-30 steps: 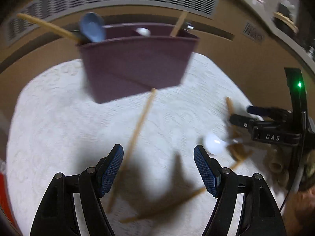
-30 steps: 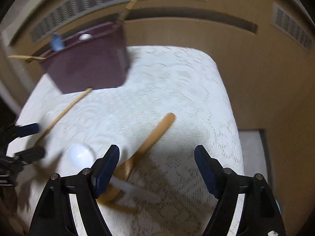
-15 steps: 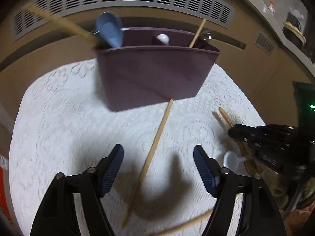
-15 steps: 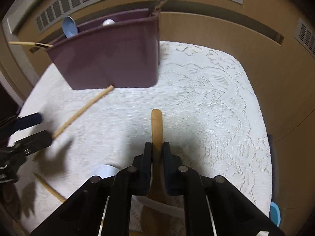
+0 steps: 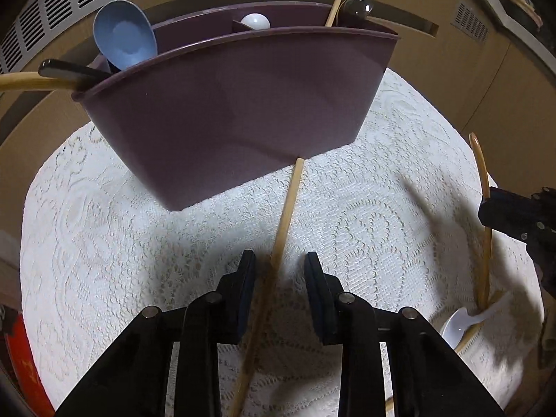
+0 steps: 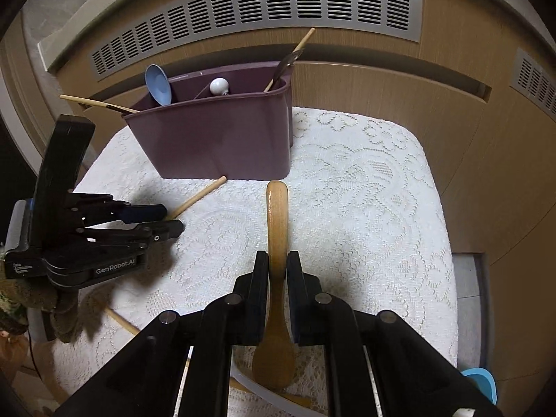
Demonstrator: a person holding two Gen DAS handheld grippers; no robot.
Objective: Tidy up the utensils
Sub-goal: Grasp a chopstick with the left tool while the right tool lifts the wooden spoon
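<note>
A purple utensil caddy (image 5: 243, 104) (image 6: 222, 142) stands at the back of the white lace cloth, holding a blue spoon (image 5: 123, 40), a white spoon (image 5: 255, 21) and chopsticks. My left gripper (image 5: 279, 271) has its jaws partly closed on either side of a wooden chopstick (image 5: 286, 205) lying on the cloth, with small gaps showing. It also shows in the right wrist view (image 6: 170, 222). My right gripper (image 6: 277, 264) is shut on a wooden spoon (image 6: 277, 215), handle pointing at the caddy.
A white plastic spoon (image 5: 458, 326) and another chopstick lie at the cloth's right in the left wrist view. A wooden wall with a vent (image 6: 243, 10) rises behind the caddy. A blue object (image 6: 481, 382) sits off the cloth at lower right.
My right gripper closed on the wooden spoon and lifted its handle end. My left gripper moved in over the chopstick and its jaws narrowed around it.
</note>
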